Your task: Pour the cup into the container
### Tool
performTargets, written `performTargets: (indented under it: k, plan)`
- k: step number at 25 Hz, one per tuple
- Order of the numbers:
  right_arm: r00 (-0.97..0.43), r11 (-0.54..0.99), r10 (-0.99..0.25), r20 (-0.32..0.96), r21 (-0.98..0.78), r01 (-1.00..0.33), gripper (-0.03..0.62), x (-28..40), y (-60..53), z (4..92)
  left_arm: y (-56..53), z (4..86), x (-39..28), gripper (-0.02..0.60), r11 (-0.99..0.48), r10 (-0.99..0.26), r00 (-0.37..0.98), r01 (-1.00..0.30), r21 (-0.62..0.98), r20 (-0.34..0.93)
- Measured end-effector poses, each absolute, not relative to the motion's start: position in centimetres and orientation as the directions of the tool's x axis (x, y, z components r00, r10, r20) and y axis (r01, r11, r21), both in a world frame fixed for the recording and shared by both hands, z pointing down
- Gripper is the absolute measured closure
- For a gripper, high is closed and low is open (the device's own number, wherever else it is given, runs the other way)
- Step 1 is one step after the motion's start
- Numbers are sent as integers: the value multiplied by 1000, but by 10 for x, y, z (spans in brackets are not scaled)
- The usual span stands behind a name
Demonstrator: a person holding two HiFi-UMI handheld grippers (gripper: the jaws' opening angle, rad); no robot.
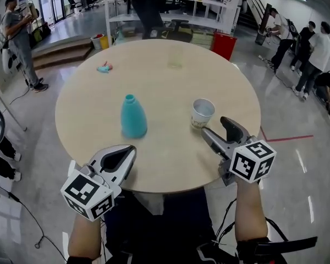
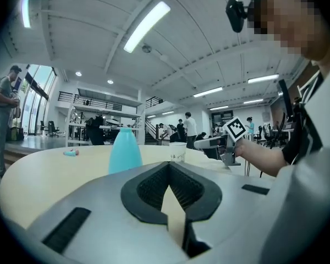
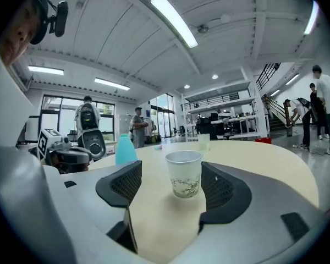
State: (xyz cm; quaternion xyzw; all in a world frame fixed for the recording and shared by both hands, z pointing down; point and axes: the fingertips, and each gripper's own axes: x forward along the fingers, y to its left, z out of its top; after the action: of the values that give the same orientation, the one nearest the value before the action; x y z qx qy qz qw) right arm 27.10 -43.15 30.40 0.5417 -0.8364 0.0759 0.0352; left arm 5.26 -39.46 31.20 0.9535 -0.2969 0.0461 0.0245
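Observation:
A white paper cup (image 1: 202,113) with a leafy print stands upright on the round beige table (image 1: 170,87), right of centre. My right gripper (image 1: 215,126) is open just behind it; in the right gripper view the cup (image 3: 184,173) stands at the jaw tips, between the two dark pads (image 3: 124,183), which do not touch it. A teal bottle-shaped container (image 1: 133,117) with an open neck stands to the cup's left. My left gripper (image 1: 131,150) rests at the table's near edge, behind the container (image 2: 125,150), jaws shut on nothing.
A clear plastic cup (image 1: 175,59) stands at the table's far side, and a small teal and pink object (image 1: 104,67) lies at the far left. Several people stand on the floor around the table. A red bin (image 1: 224,44) sits beyond it.

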Motion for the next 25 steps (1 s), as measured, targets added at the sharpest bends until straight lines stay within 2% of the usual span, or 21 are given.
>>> performTargets:
  k: [5,9,13,25]
  plan:
    - [-415,405,-888,197,-94,-910,270,271,-458,320,-414,318,53,580,-846,-527,840,-533,14,130]
    - [-414,405,-875,252,-88,-910,269,269,-475,328,-414,316,55,580,-906,-413,896,-422,24,167]
    - [-428,423,-856,291,-83,-902,270,265,-489,332,-420,318,51,580,-922,-366,913,-382,60,181]
    - [-482,482,-816,320,-85,-872,273,259,-506,340,-432,318,36,580,-910,-395,905,-409,67,158]
